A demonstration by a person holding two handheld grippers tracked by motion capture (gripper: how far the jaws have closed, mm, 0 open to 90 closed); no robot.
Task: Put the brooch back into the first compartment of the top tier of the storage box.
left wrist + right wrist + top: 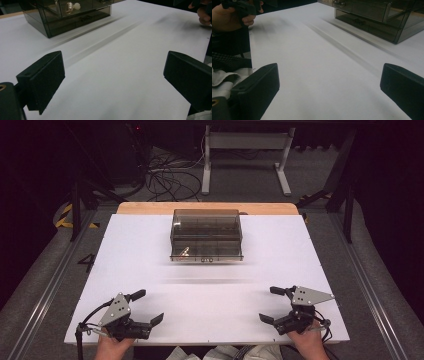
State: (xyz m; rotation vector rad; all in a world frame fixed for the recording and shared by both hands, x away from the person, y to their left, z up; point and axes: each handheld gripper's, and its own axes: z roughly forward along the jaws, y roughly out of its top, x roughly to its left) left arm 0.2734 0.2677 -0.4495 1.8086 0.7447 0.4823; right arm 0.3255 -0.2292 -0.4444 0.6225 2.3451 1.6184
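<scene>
A smoky transparent drawer box (206, 235) stands at the back middle of the white table (210, 290). A small gold trinket (184, 251) lies in its lower left drawer, and it shows again as the gold trinket (72, 5) in the left gripper view. My left gripper (149, 307) rests near the front left edge, jaws wide open and holding nothing. My right gripper (271, 304) sits near the front right edge, also open and holding nothing. Both point inward, far from the box (67, 15) (377, 17).
A faint crease (210, 281) runs across the table in front of the box. Beyond the table are a wooden strip (207, 208), cables and a white stand (245, 155) on the floor. Wide bare table lies between the grippers.
</scene>
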